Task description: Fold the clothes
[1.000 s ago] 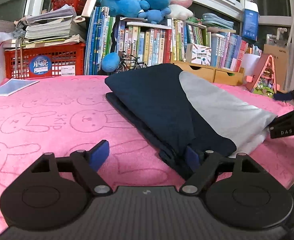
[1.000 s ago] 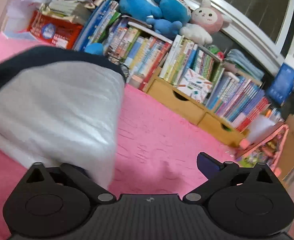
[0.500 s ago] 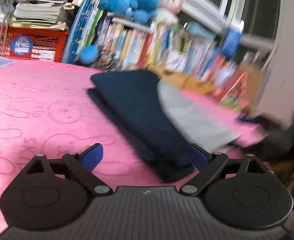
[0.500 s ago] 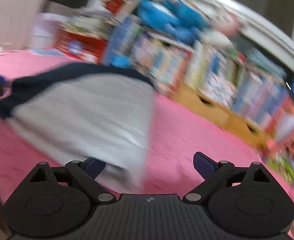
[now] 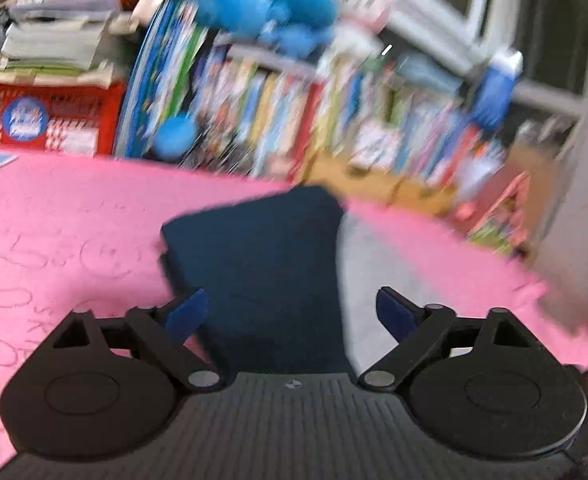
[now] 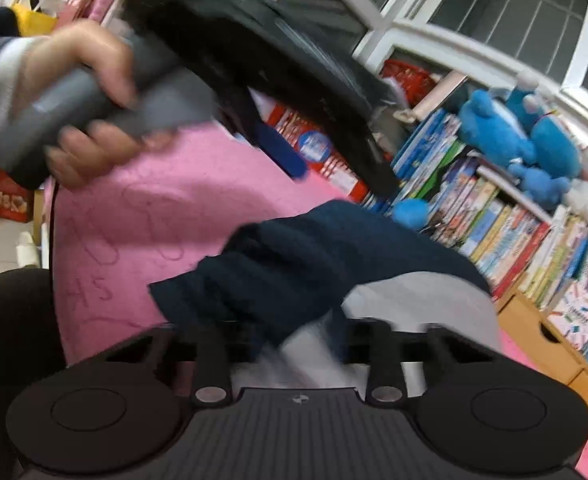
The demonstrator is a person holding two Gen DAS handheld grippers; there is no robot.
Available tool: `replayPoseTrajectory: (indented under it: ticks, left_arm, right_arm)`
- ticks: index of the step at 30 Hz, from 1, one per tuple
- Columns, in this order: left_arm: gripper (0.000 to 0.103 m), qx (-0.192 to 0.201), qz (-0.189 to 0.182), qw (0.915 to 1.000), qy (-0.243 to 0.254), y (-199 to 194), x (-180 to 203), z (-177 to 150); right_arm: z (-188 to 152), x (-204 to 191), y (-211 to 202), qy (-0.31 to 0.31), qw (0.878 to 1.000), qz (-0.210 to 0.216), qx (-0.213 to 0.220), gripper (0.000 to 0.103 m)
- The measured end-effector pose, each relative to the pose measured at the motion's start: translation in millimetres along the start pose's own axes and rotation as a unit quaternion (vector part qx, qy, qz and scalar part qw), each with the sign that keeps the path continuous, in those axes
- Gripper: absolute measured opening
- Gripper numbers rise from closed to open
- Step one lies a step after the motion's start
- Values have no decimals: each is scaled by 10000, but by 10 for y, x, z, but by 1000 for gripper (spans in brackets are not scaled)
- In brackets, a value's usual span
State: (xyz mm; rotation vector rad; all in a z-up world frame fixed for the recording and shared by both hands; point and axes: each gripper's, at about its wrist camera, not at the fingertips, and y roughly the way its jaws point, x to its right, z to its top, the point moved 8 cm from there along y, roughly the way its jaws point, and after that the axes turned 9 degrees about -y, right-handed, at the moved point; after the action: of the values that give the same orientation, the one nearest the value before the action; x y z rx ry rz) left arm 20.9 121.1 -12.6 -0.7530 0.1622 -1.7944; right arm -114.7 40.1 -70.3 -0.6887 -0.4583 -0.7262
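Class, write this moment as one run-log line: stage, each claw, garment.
stage: folding | right claw: just closed on garment | left claw: open, raised | garment: folded, on pink cover

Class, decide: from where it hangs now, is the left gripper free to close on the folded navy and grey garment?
Probably yes: the left gripper is open, the garment lies between its fingers, unobstructed.

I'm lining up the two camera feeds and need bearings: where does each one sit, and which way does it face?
Left wrist: on the left gripper, looking along its spread fingers over the folded navy-and-grey garment toward the bookshelf.
Right wrist: on the right gripper, just closing on the garment's near edge; it faces left, showing the hand on the other gripper.
Shared: garment, pink cover, bookshelf, blue plush toys.
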Motion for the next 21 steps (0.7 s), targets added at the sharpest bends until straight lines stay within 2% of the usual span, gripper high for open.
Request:
replayPoseTrajectory:
  ticks: [1,2,5,7,11,15,17,18,20,21]
  left_arm:
    - [85,-109,191,9998,10,83,-54,-17]
    - [81,-203,374,9991,20,145,-118,-35]
    - [84,-453,854,9953,56,309,-288,-74]
    - [85,-511,943,9942,96,371,-334,-52]
    - [86,-470,1243,9908,239,558,-416,65]
    - [88,-246,1725,9847,5,770,-689,312]
    - [85,-277,2079,9775,-222,837,-881,406]
    - [79,-309,2173,9751,-328,846,-949,444]
    - [72,-264,2188,9738,-560,757,-1024,495]
    - [71,-165,2104,9754,-643,656,-1019,521]
  right_arm:
    - [7,-27,9,15,10000,35,-16,16]
    - [9,-48,8,43,10000,73,-20,15]
    - [2,-85,3,84,9998,176,-10,14]
    - [6,-99,-9,169,9993,335,64,14]
    - [3,-138,-47,273,9980,529,212,14]
    - [16,-162,-66,363,9967,655,315,14]
    - [26,-137,-64,425,9956,749,365,14]
    - [26,-118,-72,507,9943,849,408,14]
    - [16,-81,-108,736,9897,1114,517,15]
    - [12,-62,-126,851,9869,1246,572,16]
